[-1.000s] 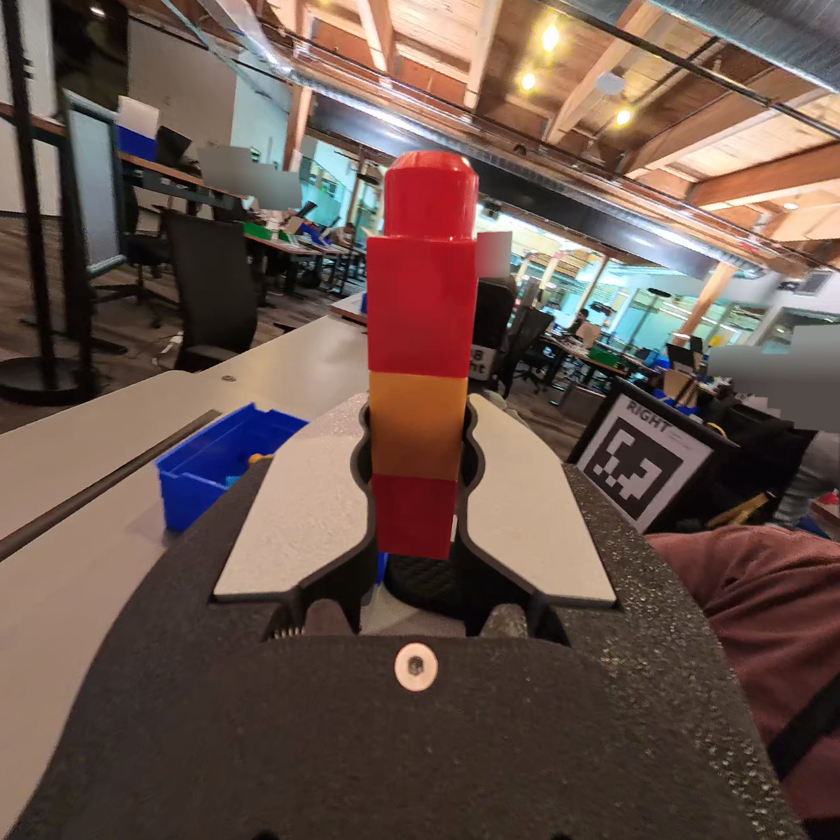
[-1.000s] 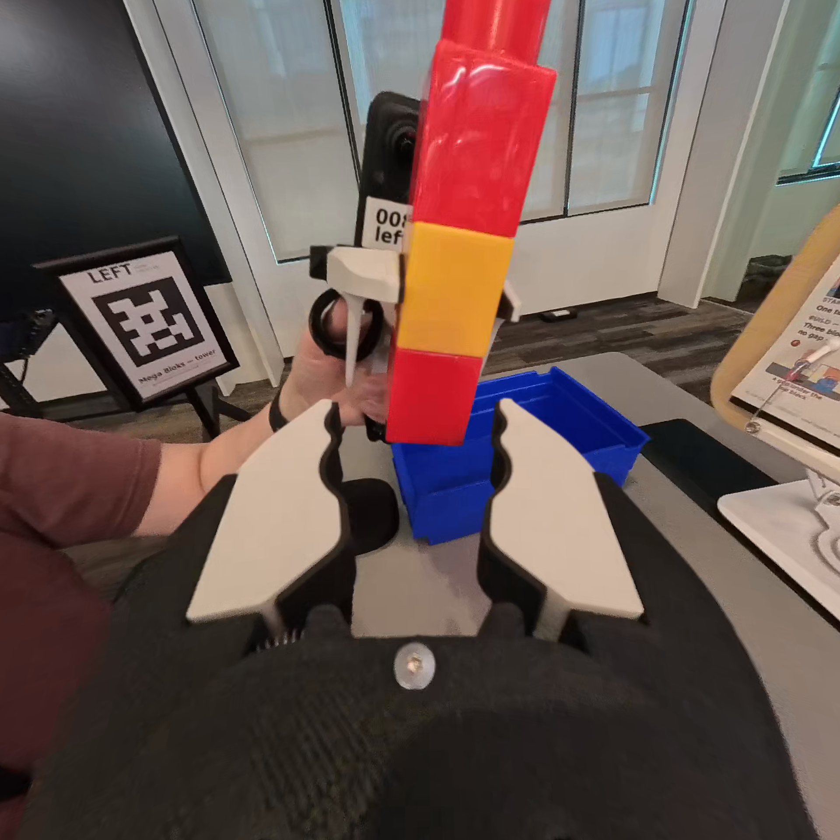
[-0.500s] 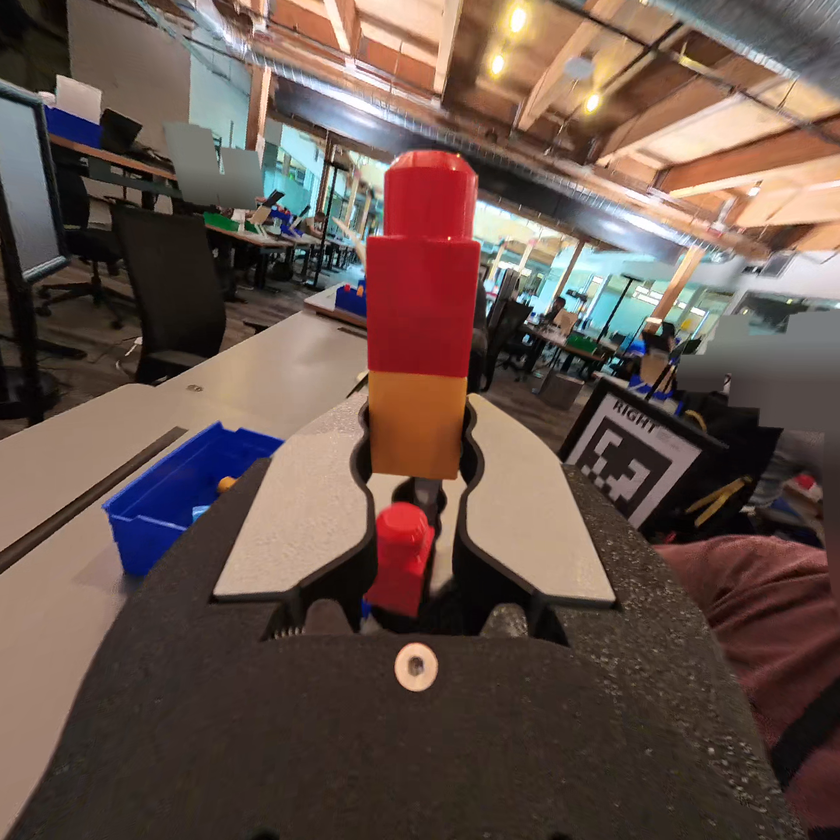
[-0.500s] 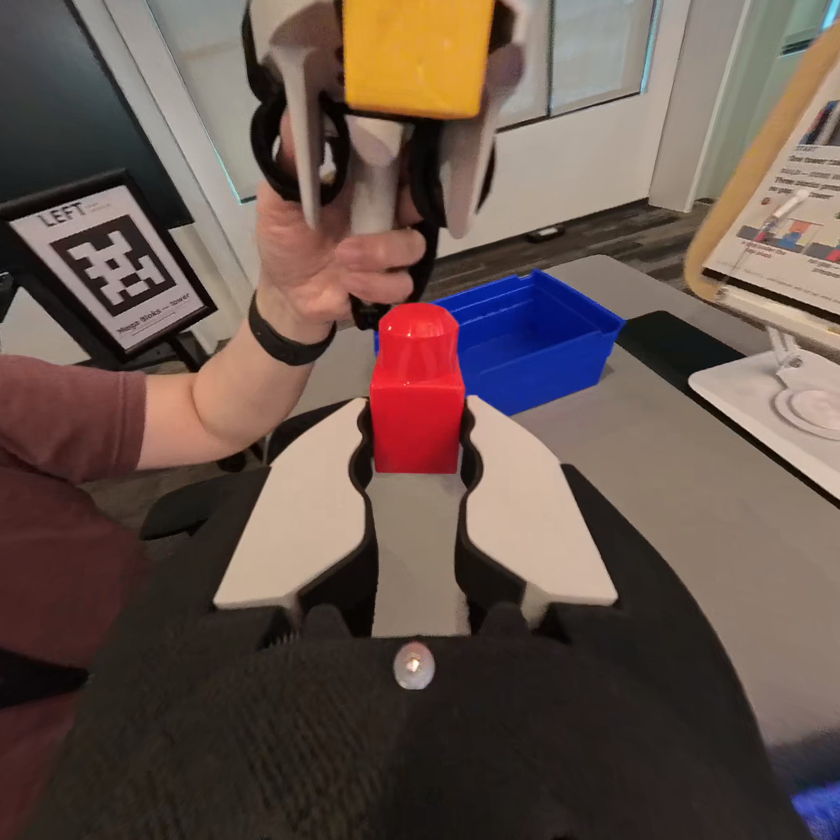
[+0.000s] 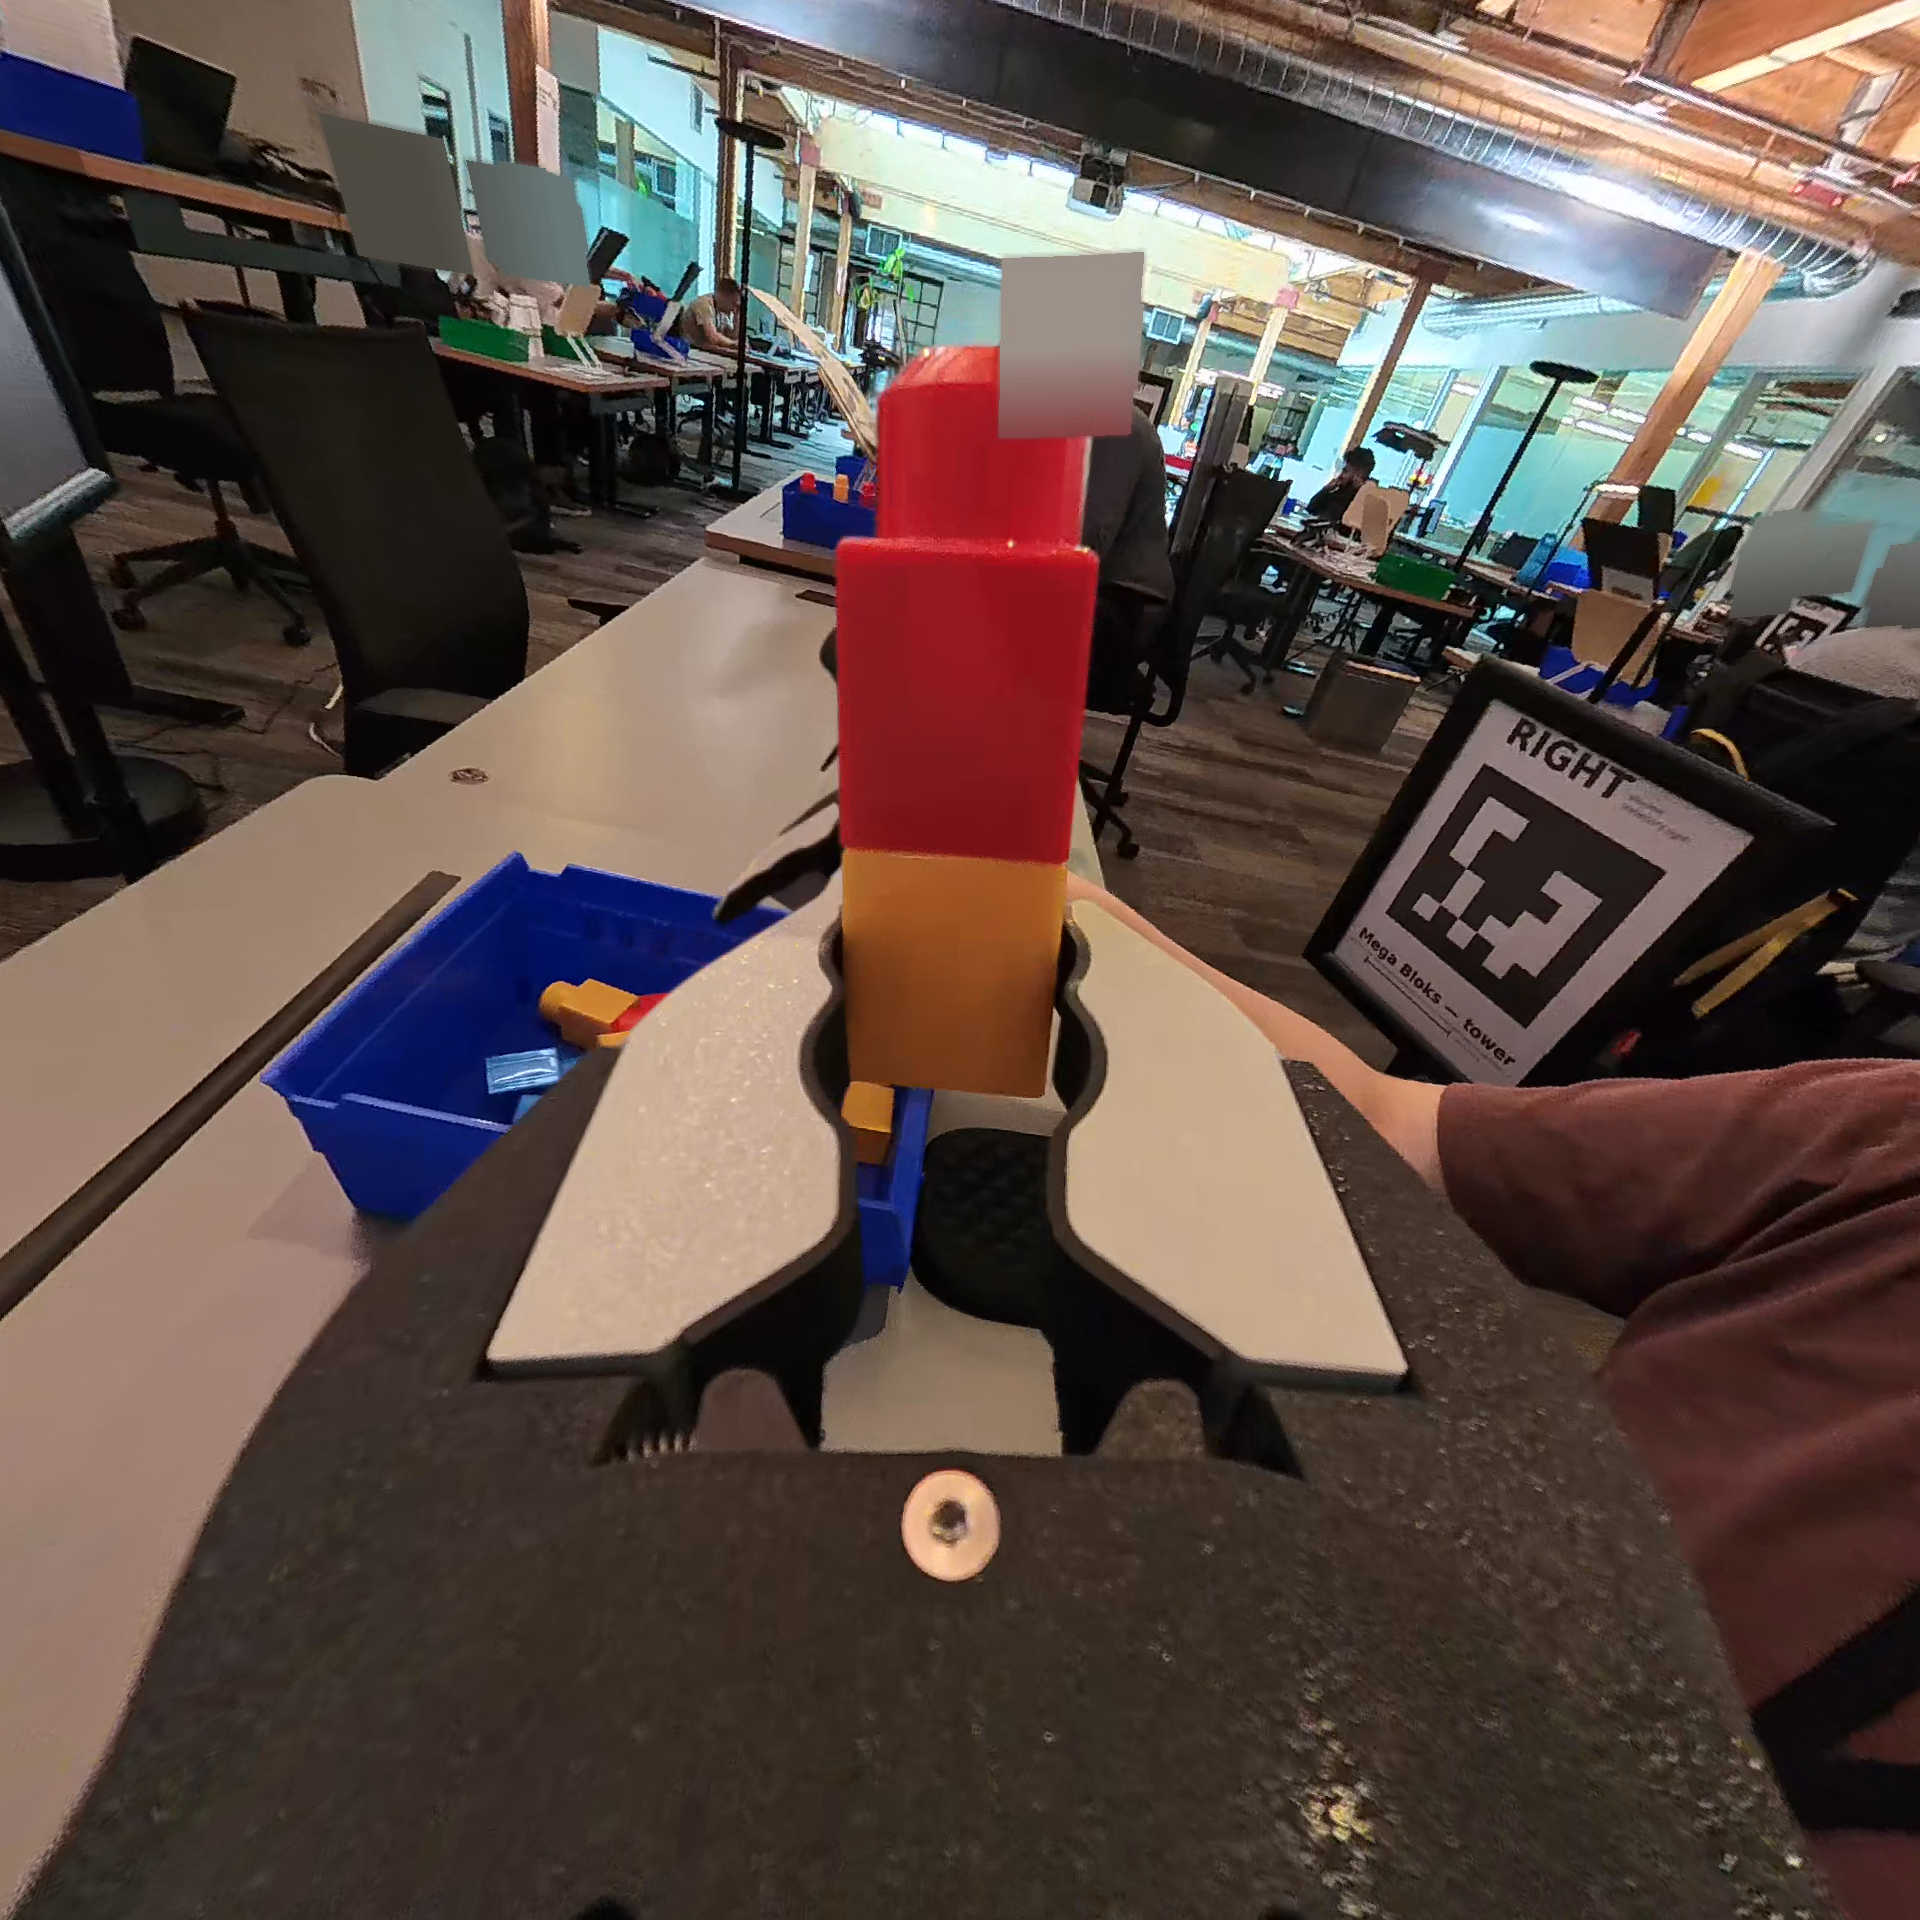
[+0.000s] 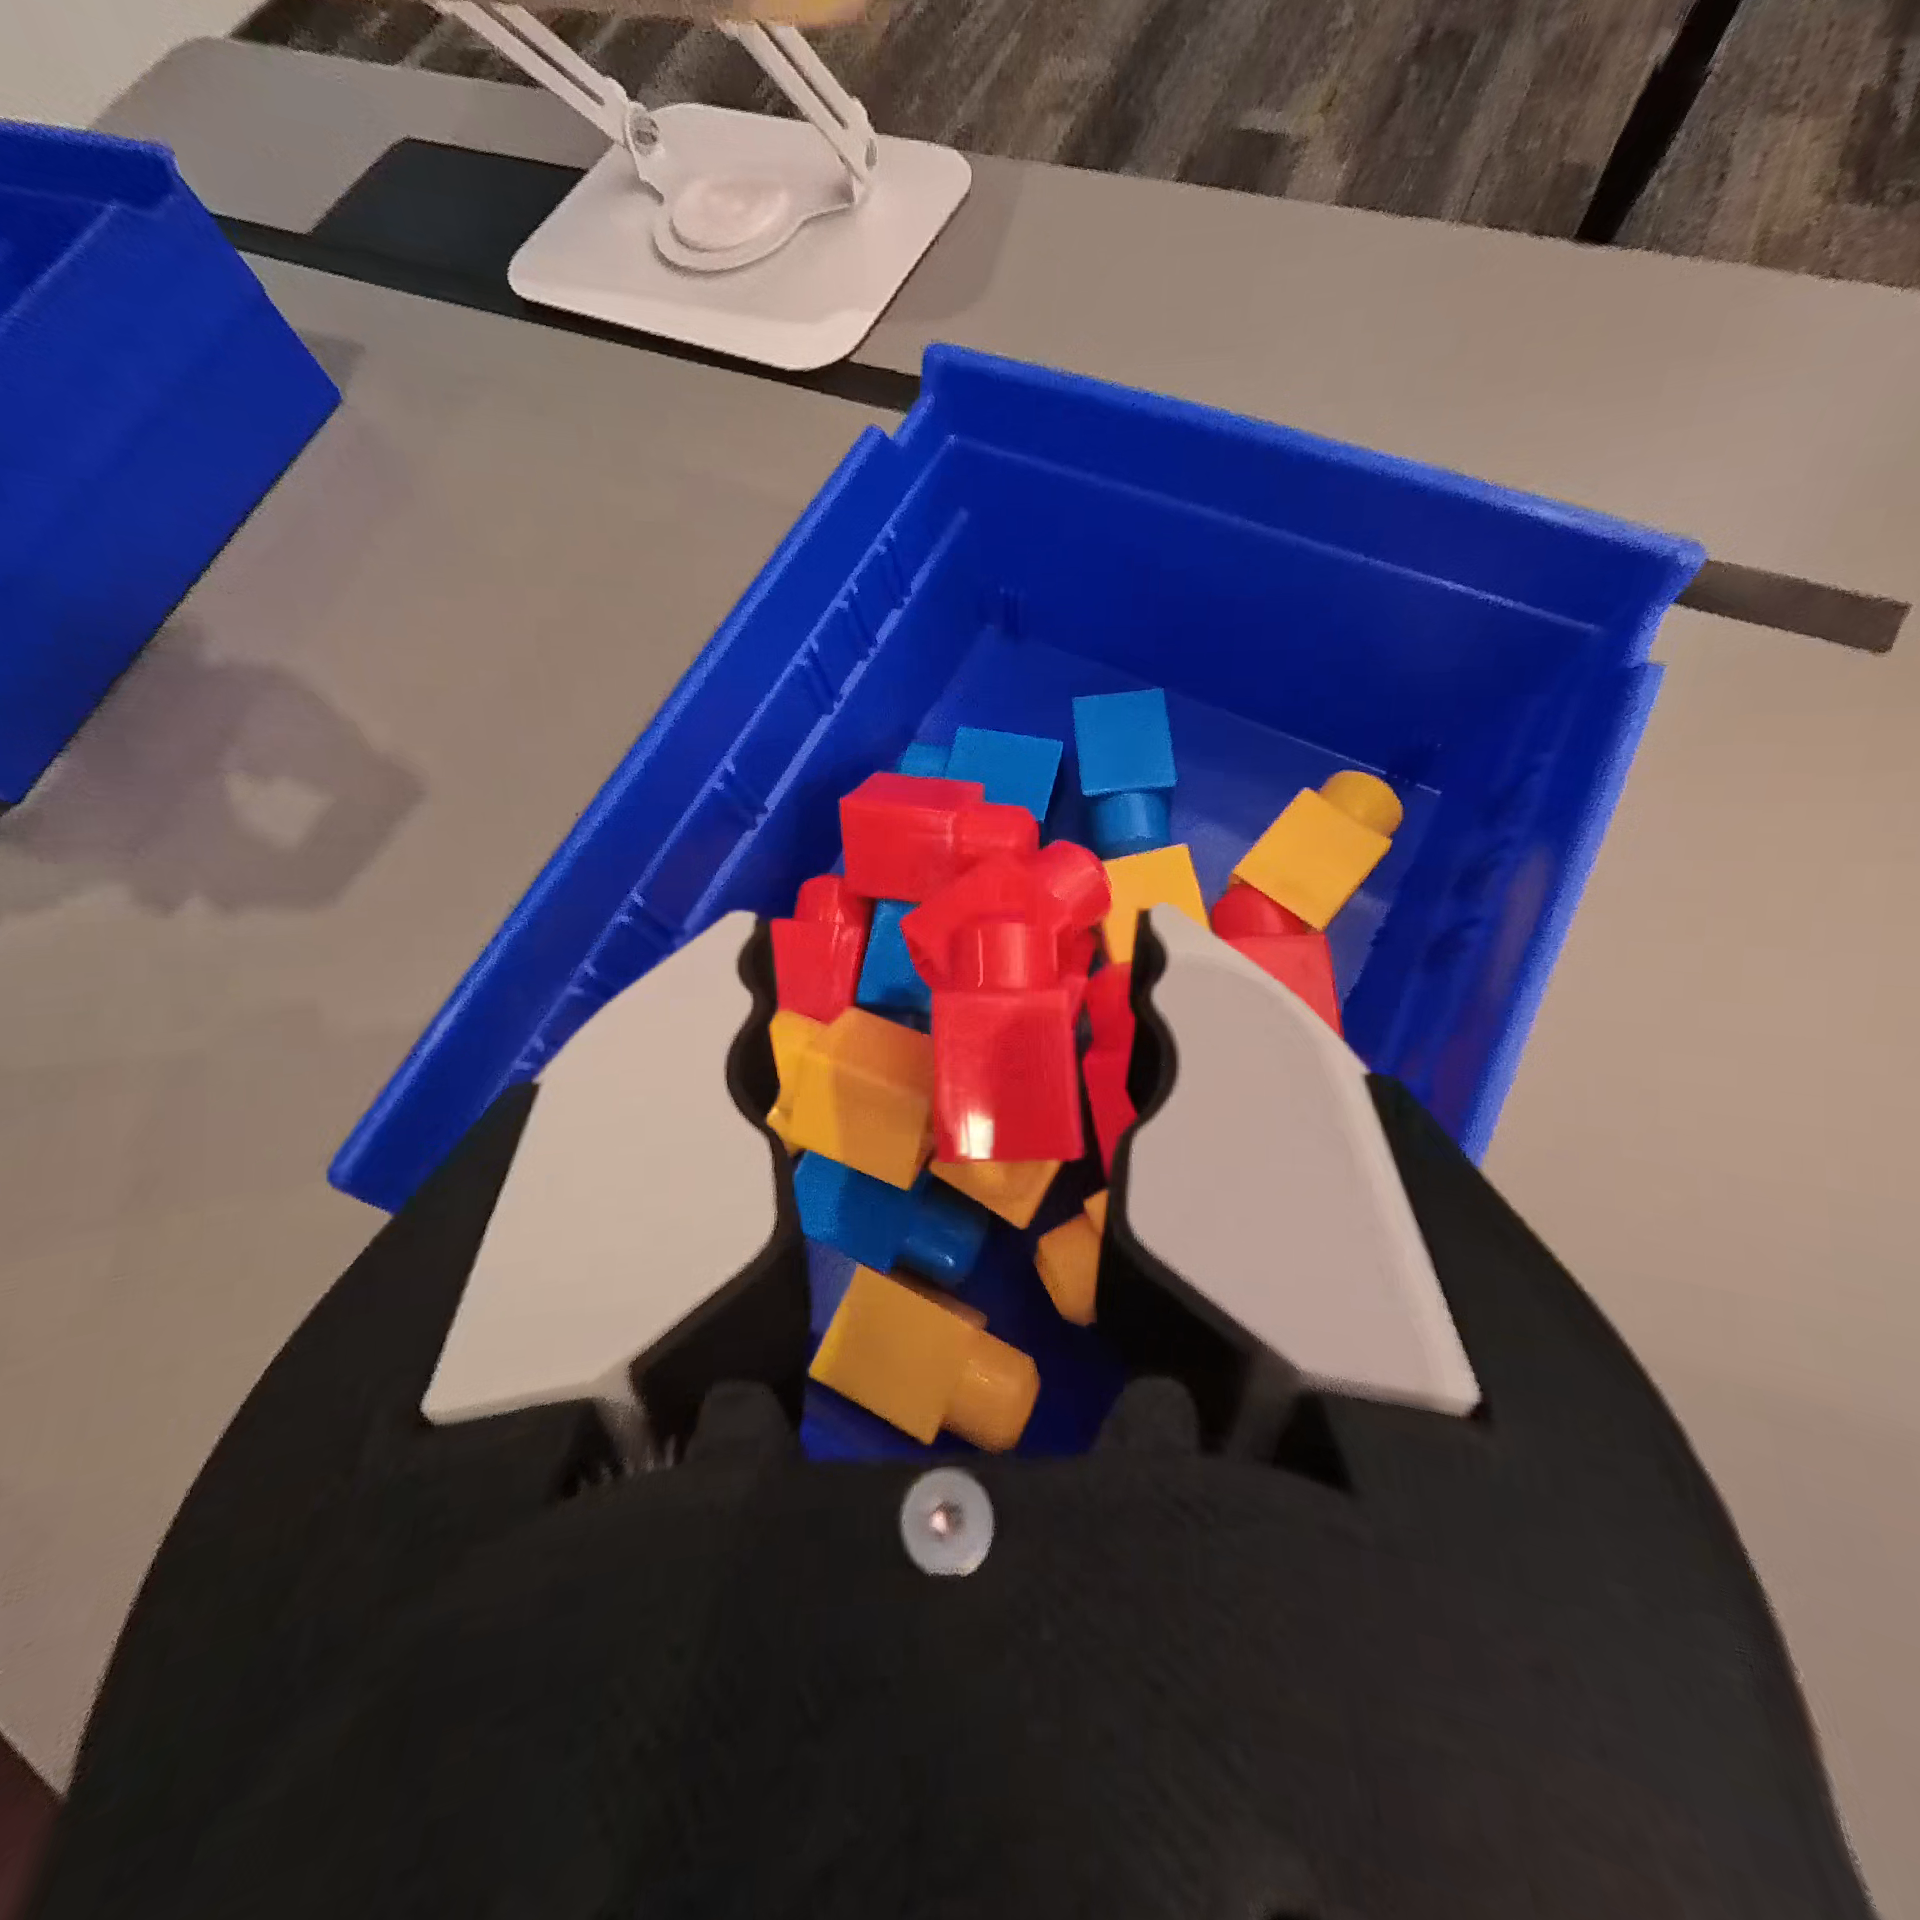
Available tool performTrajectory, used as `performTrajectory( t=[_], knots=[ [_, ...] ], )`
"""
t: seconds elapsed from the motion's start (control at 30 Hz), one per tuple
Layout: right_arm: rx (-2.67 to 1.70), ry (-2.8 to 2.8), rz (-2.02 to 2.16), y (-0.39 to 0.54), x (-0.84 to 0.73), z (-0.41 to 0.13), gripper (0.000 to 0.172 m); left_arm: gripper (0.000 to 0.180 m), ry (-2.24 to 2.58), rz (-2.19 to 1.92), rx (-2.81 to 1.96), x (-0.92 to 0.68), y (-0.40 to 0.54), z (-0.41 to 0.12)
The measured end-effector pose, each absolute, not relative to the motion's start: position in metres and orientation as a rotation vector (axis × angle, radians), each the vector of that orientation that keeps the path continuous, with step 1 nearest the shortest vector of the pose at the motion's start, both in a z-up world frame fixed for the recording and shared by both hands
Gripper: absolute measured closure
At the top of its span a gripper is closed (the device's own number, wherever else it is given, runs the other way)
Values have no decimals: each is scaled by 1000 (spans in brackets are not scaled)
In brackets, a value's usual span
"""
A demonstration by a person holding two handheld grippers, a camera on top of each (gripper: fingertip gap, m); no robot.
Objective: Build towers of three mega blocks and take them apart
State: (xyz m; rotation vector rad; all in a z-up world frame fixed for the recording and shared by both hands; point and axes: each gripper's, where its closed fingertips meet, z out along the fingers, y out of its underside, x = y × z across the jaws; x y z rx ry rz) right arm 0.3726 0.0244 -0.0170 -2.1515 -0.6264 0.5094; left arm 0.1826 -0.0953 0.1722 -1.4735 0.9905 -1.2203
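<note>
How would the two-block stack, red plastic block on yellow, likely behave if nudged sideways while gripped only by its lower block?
The red plastic block rides unsupported above the left tool, so it might lever off. The yellow plastic block looks rigid and smooth, probably light. Clamped between both fingers, it likely stays put.

A yellow block (image 5: 951, 971) with a red block (image 5: 961, 696) stacked on it stands upright, clamped at its yellow base. In the blue bin (image 6: 1299, 499) lies a loose heap of red, yellow and blue blocks, one red block (image 6: 1003, 1075) topmost.
</note>
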Motion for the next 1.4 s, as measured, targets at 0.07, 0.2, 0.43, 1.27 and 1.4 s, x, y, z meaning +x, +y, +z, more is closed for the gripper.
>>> performTrajectory(
  t=[0.07, 0.2, 0.43, 1.27, 1.4],
  knots=[
    [-1948, -691, 644, 13, 336, 30, 104, 144, 995, -1229, -1479, 186, -96, 167],
    [-1420, -831, 1200, -58, 246, 162, 105, 144, 997, -1231, -1501, 193, -95, 158],
    [-1330, -1024, 1319, -83, 179, 197, 134, 144, 998, -1264, -1525, 205, -94, 150],
    [-2039, -835, 709, 20, 305, 74, 135, 145, 925, -1532, -1515, 184, -99, 150],
    [-2360, -761, 623, 23, 350, -48, 135, 145, 936, -1497, -1540, 183, -99, 142]
  ],
)
